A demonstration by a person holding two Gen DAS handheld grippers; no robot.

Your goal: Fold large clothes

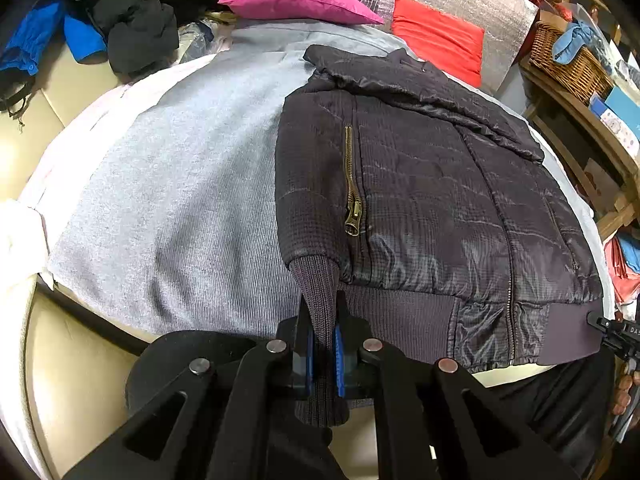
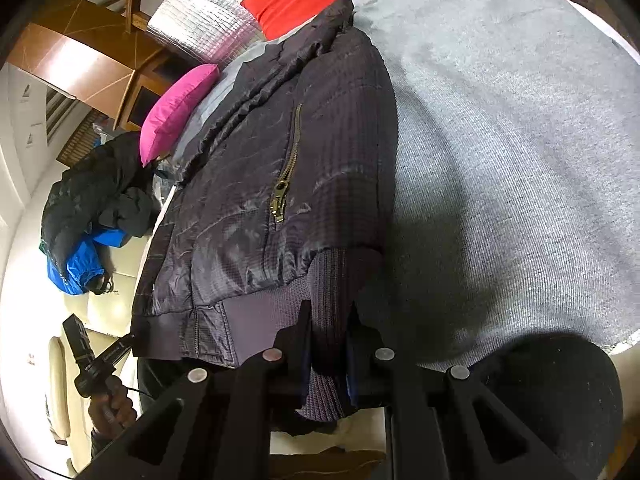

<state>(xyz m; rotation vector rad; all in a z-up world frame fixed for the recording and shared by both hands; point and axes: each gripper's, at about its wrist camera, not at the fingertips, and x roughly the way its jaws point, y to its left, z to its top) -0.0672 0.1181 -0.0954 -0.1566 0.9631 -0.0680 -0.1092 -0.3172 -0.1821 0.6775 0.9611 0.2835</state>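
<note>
Grey cover (image 1: 180, 184) first: it spreads out ahead of both tools and takes up most of the surface. The dark quilted jacket (image 1: 420, 184) lies flat on it, front up and zipped, collar at the far end and hem (image 1: 400, 312) right at the fingertips.

We'd call this the sleeve-folding step, barely started. The left gripper (image 1: 324, 344) is clamped on a ribbed cuff (image 1: 318, 292) that runs straight between its fingers. The right gripper (image 2: 330, 344) is pinched on the right-hand cuff (image 2: 332, 280) the same way.

Next move, as we read it: lift both cuffs a bit and carry them forward and inward over the chest, so the sleeves land across the body without dragging the jacket off square.

Hard to make out:
- The sleeves blend into the jacket's sides, so we can't say how they lie.
- In the left view the other tool barely pokes in at the hem's far corner, and its grip isn't visible there.
- The cuff ends disappear below the jaws.
- The brass pocket zip (image 1: 352, 184) just ahead of the left fingers looks closed.
</note>
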